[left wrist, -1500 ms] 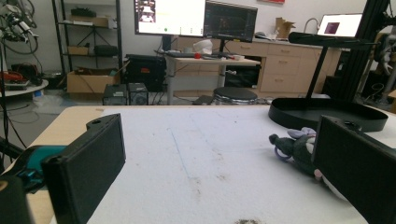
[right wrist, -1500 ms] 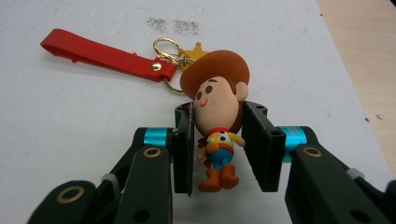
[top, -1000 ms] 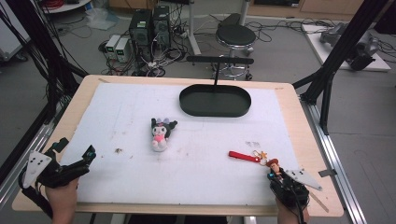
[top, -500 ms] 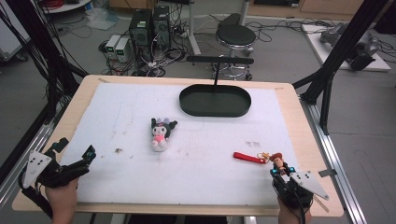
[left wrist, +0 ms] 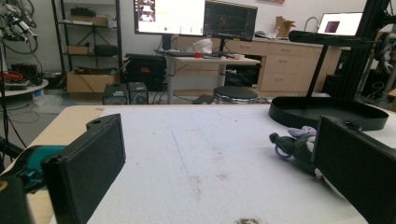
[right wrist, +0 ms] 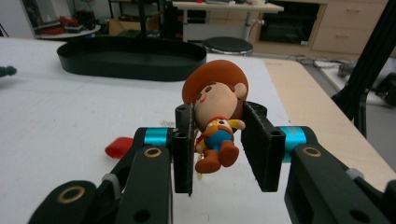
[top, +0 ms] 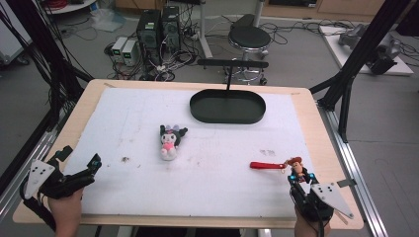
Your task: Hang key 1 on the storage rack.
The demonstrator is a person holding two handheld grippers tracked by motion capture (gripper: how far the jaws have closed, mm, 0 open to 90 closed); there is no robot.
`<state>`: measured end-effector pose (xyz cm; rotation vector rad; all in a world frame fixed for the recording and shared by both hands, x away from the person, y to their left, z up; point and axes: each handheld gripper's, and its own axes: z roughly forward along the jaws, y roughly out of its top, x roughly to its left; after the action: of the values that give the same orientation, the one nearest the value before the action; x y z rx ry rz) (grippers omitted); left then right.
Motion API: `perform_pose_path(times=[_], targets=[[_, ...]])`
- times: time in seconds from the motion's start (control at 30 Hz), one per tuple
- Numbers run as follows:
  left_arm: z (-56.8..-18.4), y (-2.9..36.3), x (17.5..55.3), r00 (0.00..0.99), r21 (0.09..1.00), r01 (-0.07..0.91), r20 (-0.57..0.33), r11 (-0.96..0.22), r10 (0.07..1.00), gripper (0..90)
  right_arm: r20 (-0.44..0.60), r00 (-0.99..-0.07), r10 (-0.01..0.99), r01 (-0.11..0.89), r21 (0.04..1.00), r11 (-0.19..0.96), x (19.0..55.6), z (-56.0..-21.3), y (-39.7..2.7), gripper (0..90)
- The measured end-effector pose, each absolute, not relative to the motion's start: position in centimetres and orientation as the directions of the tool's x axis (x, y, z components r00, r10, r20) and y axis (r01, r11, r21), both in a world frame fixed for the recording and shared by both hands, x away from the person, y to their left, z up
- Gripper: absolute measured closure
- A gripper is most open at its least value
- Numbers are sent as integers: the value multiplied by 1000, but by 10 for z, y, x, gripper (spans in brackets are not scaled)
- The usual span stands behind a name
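Step in hand: the pick-up of the small plastic cowboy figurine with the brown hat, yellow shirt and blue trousers (right wrist: 215, 122). The right tool (right wrist: 215, 148) is clamped on it; in the right gripper view both black pads press the figure's sides at shoulder height, with head and hat standing above the jaws and the legs hanging between them. The figurine sits at the near right of the white foam-covered surface (top: 207, 192), just ahead of the person's right hand in the high view (top: 296, 168). A flat red strap (top: 262, 165) attached to it lies on the surface toward the centre.

Judgement: the grasp appears complete, and a lift is the likely next move. That calls for a straight rise so the trailing strap comes clear without snagging, then a carry toward the black oval tray with low walls (top: 227, 106) at the far side, which looks the probable destination. The grip is on a rounded, smooth body, so a twist in the jaws is a risk.

The left tool (top: 79, 170) rests at the near left edge with its jaws apart and nothing between them. A small plush doll, dark-hooded with a pink body (top: 169, 141), lies mid-surface, well apart from both tools.
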<state>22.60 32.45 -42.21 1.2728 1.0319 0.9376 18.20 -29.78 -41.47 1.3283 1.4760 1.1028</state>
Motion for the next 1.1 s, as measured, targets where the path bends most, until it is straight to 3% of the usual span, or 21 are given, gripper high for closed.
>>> perform_pose_path(times=[0.33, 1.1], targets=[[-422, 325, 226, 283, 997, 11, -83, 83, 955, 33, -42, -97, 994, 170, 984, 58, 181, -402, -291, 659], [-423, 324, 227, 283, 997, 15, -80, 79, 956, 32, -54, -119, 991, 81, 995, 64, 194, -370, -279, 659]])
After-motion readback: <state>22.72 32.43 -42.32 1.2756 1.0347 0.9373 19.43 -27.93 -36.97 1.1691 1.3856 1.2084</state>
